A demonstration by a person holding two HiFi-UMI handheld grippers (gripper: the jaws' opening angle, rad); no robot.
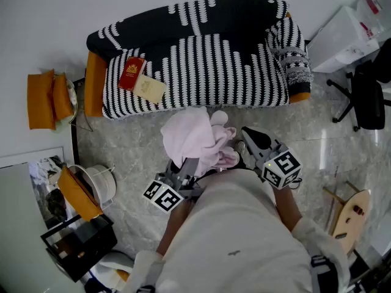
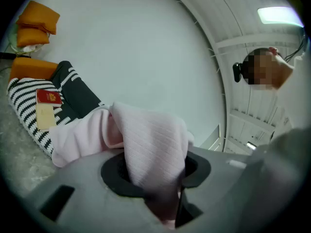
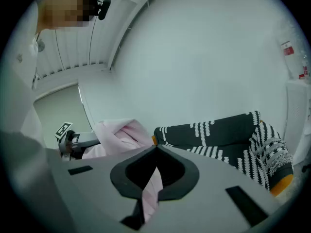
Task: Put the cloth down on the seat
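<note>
While the pale pink ribbed cloth hangs bunched in the air between our two claws, just short of the sofa and not yet on it, we see a few ways this could slip. Our left claw is clamped on a thick fold, its jaws held partly apart by the bulk. Our right claw is pinched almost closed on only a thin strip. We judge that thin hold the weak one. A tug as we reach forward could pull the strip free, and the bundle would swing from the left claw and sag toward the grey marbled floor. Letting go too early would drop the cloth in front of the seat rather than on it.

A black-and-white striped knit throw covers the seat, and a low jaw tip could catch in its loose weave. A red booklet and a cream card lie touching at the seat's left end, so a cloth laid there would cover or shove them.

For room, the middle and right of the seat are bare and lie straight ahead of us. The throw bunches over the right armrest, which closes that side. A black office chair stands well apart on the right, and a white pail sits near our left elbow.
</note>
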